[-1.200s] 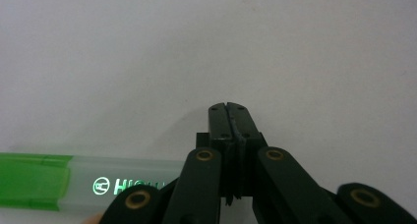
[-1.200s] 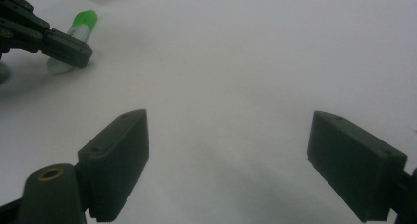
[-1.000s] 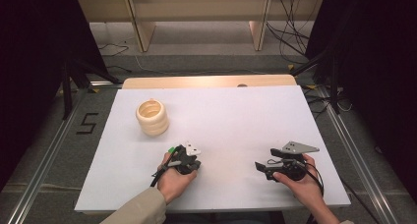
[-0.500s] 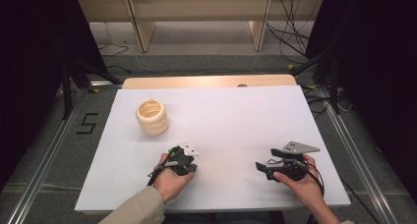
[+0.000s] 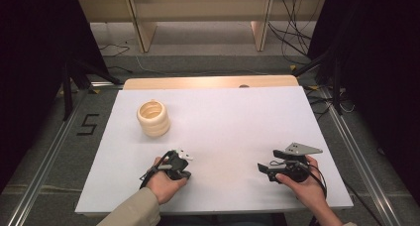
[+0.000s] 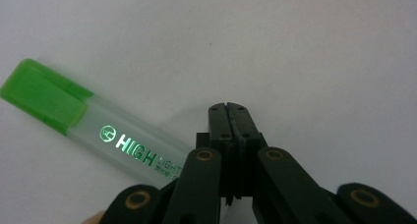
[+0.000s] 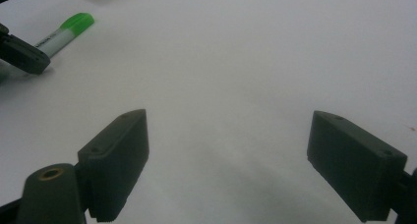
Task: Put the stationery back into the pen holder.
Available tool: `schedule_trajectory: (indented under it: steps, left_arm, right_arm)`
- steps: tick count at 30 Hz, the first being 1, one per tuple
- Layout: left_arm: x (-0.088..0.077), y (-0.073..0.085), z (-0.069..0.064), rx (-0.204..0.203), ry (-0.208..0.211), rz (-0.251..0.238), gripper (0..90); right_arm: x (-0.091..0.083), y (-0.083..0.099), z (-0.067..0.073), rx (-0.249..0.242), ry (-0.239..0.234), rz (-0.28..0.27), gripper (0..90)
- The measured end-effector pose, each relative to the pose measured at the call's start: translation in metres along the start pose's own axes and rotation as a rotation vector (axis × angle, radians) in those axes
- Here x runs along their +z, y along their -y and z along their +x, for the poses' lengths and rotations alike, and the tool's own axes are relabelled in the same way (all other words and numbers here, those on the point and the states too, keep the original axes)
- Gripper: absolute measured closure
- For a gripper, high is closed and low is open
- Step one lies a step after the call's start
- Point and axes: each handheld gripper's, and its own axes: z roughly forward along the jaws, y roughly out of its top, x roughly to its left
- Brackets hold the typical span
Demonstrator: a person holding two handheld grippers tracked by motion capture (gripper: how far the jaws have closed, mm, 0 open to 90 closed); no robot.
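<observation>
Up close, the left gripper (image 6: 230, 117) has its jaws pressed tight together with nothing between them; the highlighter (image 6: 98, 130) lies on the white table (image 6: 319, 52) just beside them, on their left in the left gripper view. Its near end is hidden under the gripper's black arms, so whether it touches them cannot be told. Silver-green print on the clear barrel reads "HIGH", then smaller "LIGHT" that runs under the arm; a round logo sits before the word, and smaller marks below are too fine to read. The cap is translucent bright green, the barrel frosted and pale.

The right gripper (image 7: 226, 155) holds its jaws wide apart over bare table, gripping nothing. From its view the highlighter (image 7: 66, 31) shows far off, cap up, its lower end behind the left gripper (image 7: 22, 54).

From above, the left gripper (image 5: 176, 165) sits near the table's front, the right gripper (image 5: 270, 170) well apart to its right. A cream ringed pot (image 5: 153, 118) stands farther back on the left. A "5" (image 5: 88, 124) is marked on the floor.
</observation>
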Motion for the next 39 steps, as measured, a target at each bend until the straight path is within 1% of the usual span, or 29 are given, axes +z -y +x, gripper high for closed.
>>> schedule_trajectory:
  steps: [7,9,10,11,13,14,15,16,17,18,22,23,24,25,26,27,28,31,36,37,39]
  left_arm:
    - [-0.007,0.01,0.009,-0.025,0.008,0.025,90.0]
    - [-0.01,0.014,0.012,-0.033,0.009,0.039,90.0]
    - [-0.013,0.018,0.016,-0.045,0.009,0.046,90.0]
    - [-0.013,0.018,0.016,-0.045,0.009,0.046,90.0]
    - [-0.016,0.023,0.021,-0.057,0.008,0.056,90.0]
    - [-0.017,0.025,0.024,-0.059,0.002,0.063,90.0]
    - [-0.019,0.029,0.029,-0.079,-0.003,0.066,90.0]
    - [-0.019,0.029,0.029,-0.079,-0.003,0.066,90.0]
    - [-0.022,0.033,0.033,-0.086,-0.013,0.076,90.0]
    - [-0.022,0.033,0.033,-0.086,-0.013,0.076,90.0]
    - [-0.025,0.038,0.042,-0.099,-0.035,0.089,90.0]
    - [-0.027,0.039,0.044,-0.096,-0.064,0.097,90.0]
    - [-0.027,0.039,0.044,-0.096,-0.064,0.097,90.0]
    - [-0.027,0.039,0.046,-0.094,-0.076,0.1,90.0]
    - [-0.028,0.04,0.048,-0.095,-0.097,0.106,90.0]
    - [-0.028,0.04,0.048,-0.095,-0.097,0.106,90.0]
    - [-0.029,0.04,0.05,-0.093,-0.109,0.113,90.0]
    - [-0.028,0.04,0.05,-0.093,-0.107,0.113,89.9]
    - [-0.028,0.039,0.049,-0.081,-0.101,0.115,89.8]
    - [-0.029,0.038,0.049,-0.07,-0.096,0.114,89.7]
    - [-0.031,0.036,0.048,-0.063,-0.101,0.106,88.3]
  right_arm:
    - [0.0,0.0,0.0,0.001,0.0,-0.001,16.7]
    - [0.0,0.0,0.0,0.001,0.001,-0.001,16.7]
    - [0.0,0.0,0.0,0.001,0.0,-0.001,16.7]
    - [0.0,0.0,0.0,0.0,0.001,0.0,16.7]
    - [0.0,0.0,0.0,0.001,0.001,0.001,16.7]
    - [0.0,0.0,0.0,0.001,0.001,0.001,16.7]
    - [0.0,0.0,0.0,0.002,0.001,0.001,16.7]
    - [0.0,0.0,0.0,0.002,0.0,-0.001,16.7]
    - [0.0,0.0,0.0,0.002,0.0,0.0,16.7]
    - [0.0,0.0,0.0,0.002,0.001,0.002,16.7]
    - [0.0,0.0,0.0,0.001,0.001,0.002,16.7]
    - [0.0,0.0,0.0,0.0,0.002,0.001,16.7]
    - [0.0,0.0,0.0,0.001,0.001,0.0,16.7]
    - [0.0,0.0,0.0,0.0,0.001,0.0,16.7]
    - [0.0,0.0,0.0,0.001,0.001,0.0,16.7]
    - [0.0,0.0,0.0,0.0,0.001,-0.001,16.7]
    - [0.0,0.0,0.0,-0.001,0.001,-0.001,16.7]
    - [0.0,0.0,0.0,-0.001,0.001,-0.001,16.7]
    - [0.0,0.0,0.0,-0.001,0.001,-0.001,16.7]
    - [0.0,0.0,0.0,0.0,0.001,0.0,16.7]
    - [0.0,0.0,0.0,0.0,0.001,0.001,16.7]
